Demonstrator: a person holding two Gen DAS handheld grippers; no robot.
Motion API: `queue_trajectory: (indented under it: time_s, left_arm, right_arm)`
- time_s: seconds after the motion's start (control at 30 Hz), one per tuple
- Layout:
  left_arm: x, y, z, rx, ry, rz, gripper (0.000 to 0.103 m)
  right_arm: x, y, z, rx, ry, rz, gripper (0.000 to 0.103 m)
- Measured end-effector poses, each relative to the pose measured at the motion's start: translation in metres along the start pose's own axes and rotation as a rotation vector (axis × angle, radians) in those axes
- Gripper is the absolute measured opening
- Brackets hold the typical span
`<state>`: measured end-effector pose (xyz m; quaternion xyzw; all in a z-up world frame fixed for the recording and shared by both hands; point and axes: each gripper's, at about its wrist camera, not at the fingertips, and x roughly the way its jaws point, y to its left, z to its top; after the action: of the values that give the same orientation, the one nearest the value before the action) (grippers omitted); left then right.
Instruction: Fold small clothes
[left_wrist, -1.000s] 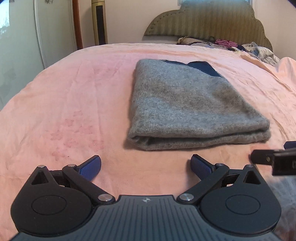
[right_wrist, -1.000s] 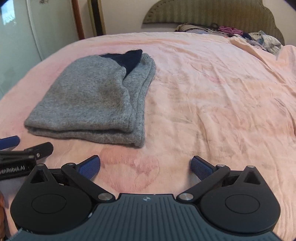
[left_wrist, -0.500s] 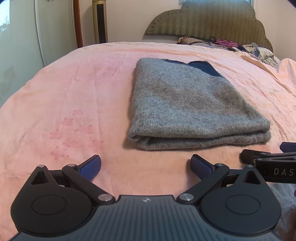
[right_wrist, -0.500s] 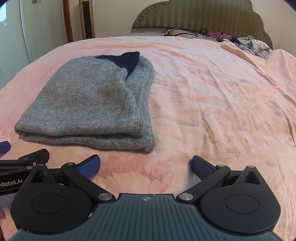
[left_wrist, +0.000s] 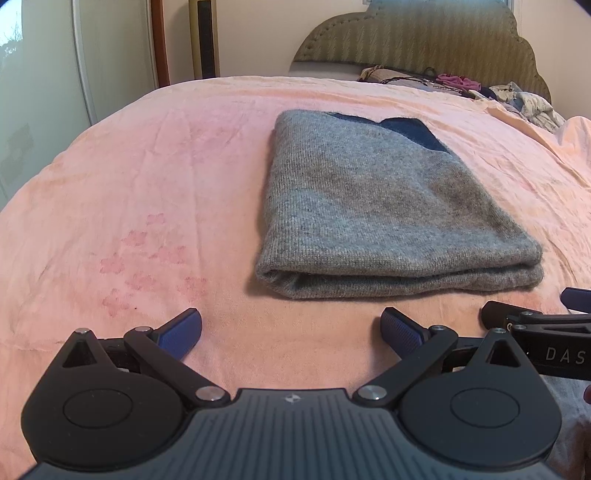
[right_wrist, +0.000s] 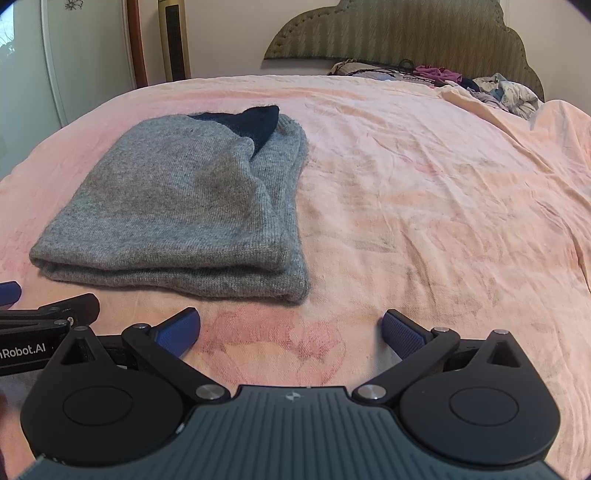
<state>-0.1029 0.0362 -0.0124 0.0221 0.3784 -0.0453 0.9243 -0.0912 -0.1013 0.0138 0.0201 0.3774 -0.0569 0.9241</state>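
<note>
I have drawn both tongs, left gripper (left_wrist: 291, 332) and right gripper (right_wrist: 291, 330), back from the folded grey sweater (left_wrist: 388, 206); jaws spread, empty: fold looks finished.

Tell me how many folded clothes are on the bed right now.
1: a grey knit garment lying folded on the pink bedspread. Loose unfolded clothes are heaped by the headboard; some there may be hidden.

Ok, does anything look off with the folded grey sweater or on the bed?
Mostly tidy. The grey sweater lies folded on the pink bedspread, but its layers are uneven on the right and a navy part pokes out at the far end. Loose clothes sit heaped by the headboard.
</note>
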Motion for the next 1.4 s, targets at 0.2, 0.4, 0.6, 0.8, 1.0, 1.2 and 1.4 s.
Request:
queue_trajectory:
  time_s: [0.2,0.4,0.6,0.8,1.0,1.2,1.4]
  left_arm:
    - [-0.0005,-0.0006,-0.0017,-0.004,-0.005,0.003,0.103]
    - [-0.0013,-0.0014,-0.0006,0.002,0.001,0.003,0.103]
    - [-0.0011,-0.0007,0.0003,0.002,0.005,0.001,0.103]
    - [-0.0003,-0.0008,0.0006,-0.003,0.006,0.002,0.103]
    - [0.0005,-0.0007,0.0036,-0.007,0.024,0.003,0.103]
    - [0.0019,-0.0012,0.0053,-0.005,0.032,0.008,0.103]
    - [0.0020,-0.0013,0.0052,-0.005,0.034,0.007,0.103]
  right_arm:
    - [0.0000,0.0003,0.0002,0.001,0.001,0.000,0.103]
    - [0.0002,0.0003,0.0006,0.001,0.005,0.000,0.103]
    - [0.0010,-0.0006,0.0020,0.000,0.014,0.003,0.103]
    - [0.0016,-0.0013,0.0032,0.000,0.017,0.004,0.103]
    - [0.0019,-0.0005,0.0039,0.002,0.023,0.002,0.103]
    - [0.0028,-0.0012,0.0046,0.002,0.028,0.003,0.103]
    - [0.0027,-0.0009,0.0046,0.002,0.028,0.002,0.103]
